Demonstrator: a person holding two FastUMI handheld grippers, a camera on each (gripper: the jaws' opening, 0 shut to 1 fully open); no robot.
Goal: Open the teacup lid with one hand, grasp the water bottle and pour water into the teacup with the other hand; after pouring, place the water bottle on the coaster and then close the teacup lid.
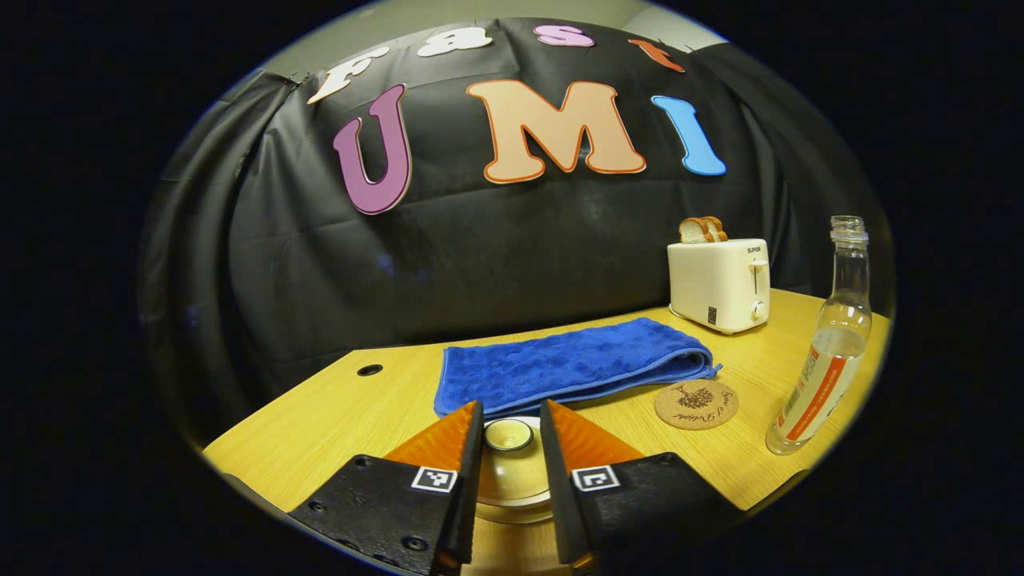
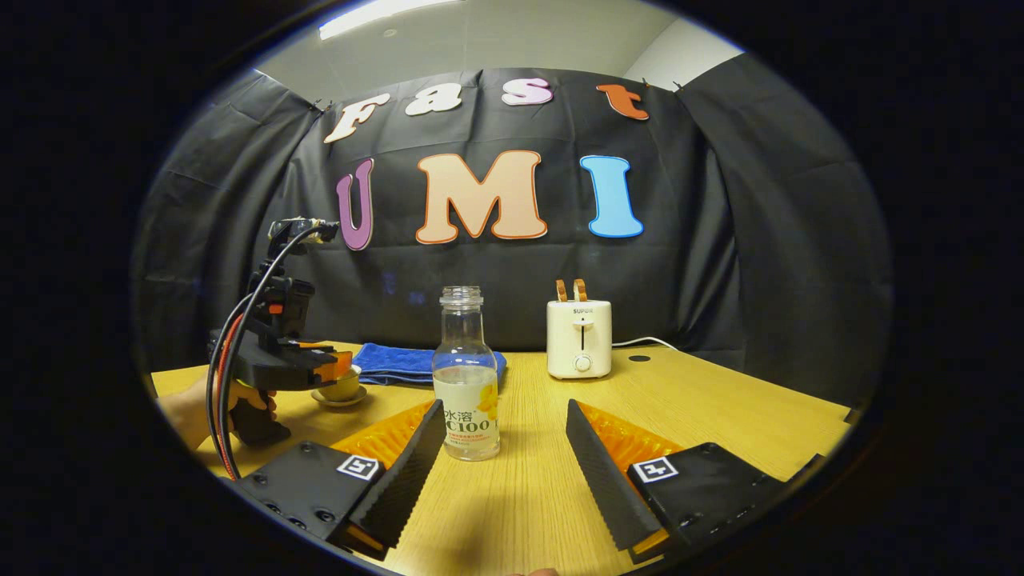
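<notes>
The left tool [image 1: 512,436] hangs over the teacup lid [image 1: 512,472], its fingers set narrowly on either side of the lid's knob [image 1: 509,434]; whether they press it I cannot tell. The right tool [image 2: 506,436] stands wide open, gripping nothing, with the uncapped water bottle [image 2: 466,376] upright on the desk [image 2: 720,408] near its left finger. The cork coaster [image 1: 696,404] lies between bottle and blue towel [image 1: 572,364].
</notes>
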